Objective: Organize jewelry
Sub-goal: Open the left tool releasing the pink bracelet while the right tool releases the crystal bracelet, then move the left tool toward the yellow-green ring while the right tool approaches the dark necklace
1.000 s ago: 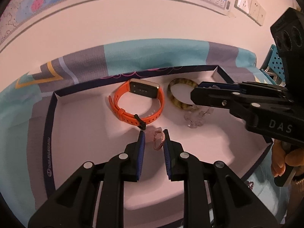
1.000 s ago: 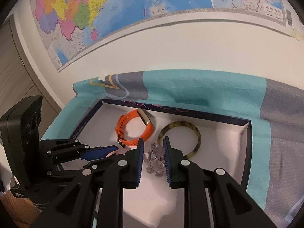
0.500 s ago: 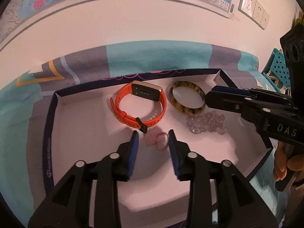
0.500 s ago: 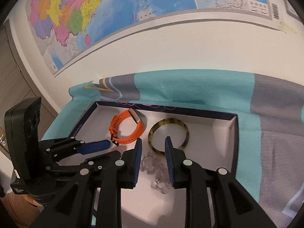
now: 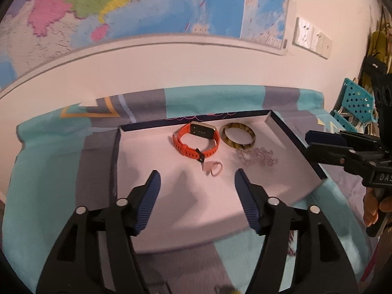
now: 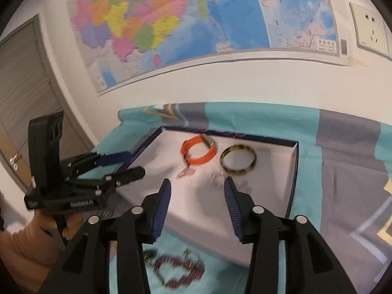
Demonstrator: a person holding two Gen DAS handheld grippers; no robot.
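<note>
Left tool point(image 5: 197, 178) and right tool point(image 6: 197, 187) both stood spread wide, gripping nothing, above the white navy-rimmed tray point(image 5: 156, 171) holding an orange silicone-strap watch point(image 5: 194, 142).

The right gripper point(image 5: 316, 142) bore white letters "DAS" on its body, cut off at the frame edge, while the left gripper point(image 6: 127, 165) showed only blurred, unreadable white lettering.

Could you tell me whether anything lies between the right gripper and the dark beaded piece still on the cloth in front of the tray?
Nothing visible does. The beaded piece lies on the teal cloth just outside the tray, below the open right gripper; only the gripper's own body partly hides it.
</note>
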